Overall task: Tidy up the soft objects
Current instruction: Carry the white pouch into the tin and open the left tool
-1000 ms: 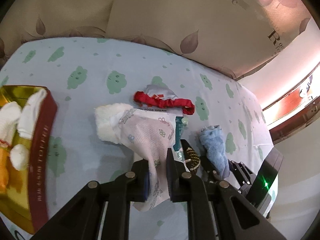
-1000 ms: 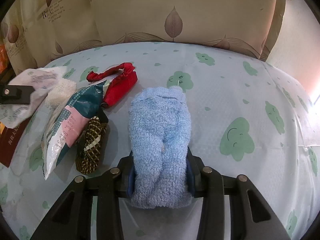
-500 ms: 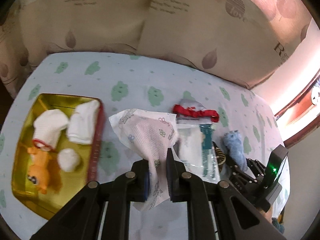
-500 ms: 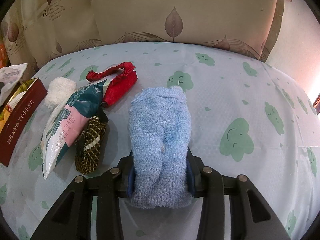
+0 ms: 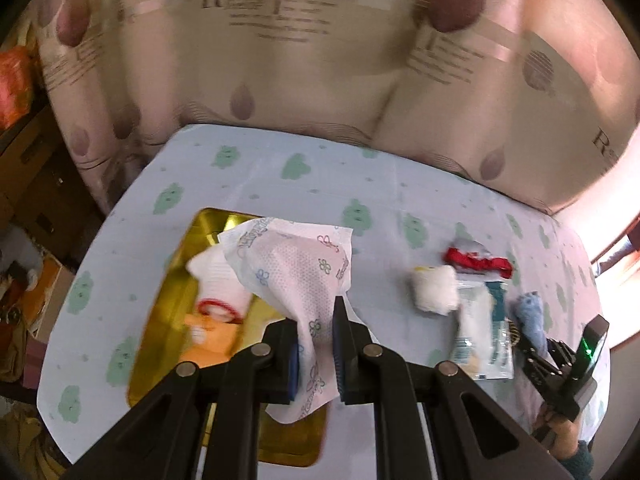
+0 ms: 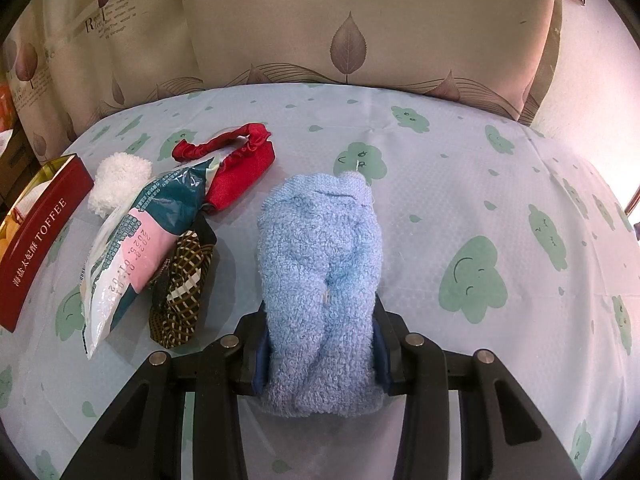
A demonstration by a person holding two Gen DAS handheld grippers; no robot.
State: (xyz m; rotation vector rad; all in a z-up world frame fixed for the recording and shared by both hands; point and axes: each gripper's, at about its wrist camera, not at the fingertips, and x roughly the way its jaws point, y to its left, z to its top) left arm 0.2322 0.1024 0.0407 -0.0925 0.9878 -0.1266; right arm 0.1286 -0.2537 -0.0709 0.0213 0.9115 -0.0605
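Note:
My left gripper is shut on a white flower-printed wipe packet, which hangs above the gold tin. Inside the tin lie white socks and an orange plush toy. In the right wrist view my right gripper is shut on a rolled light blue towel that rests on the bed. Left of the towel lie a teal and pink plastic packet, a checked brown pouch, a red scrunchie band and a white fluffy ball.
The bed sheet is pale blue with green cloud faces. Beige leaf-print cushions line the far side. The tin's red TOFFEE wall stands at the left edge. Cardboard boxes and clutter sit beyond the bed's left edge.
My left gripper has carried the wipe packet up and leftward, from above the pile to over the gold tin. The right gripper and blue towel have stayed still.

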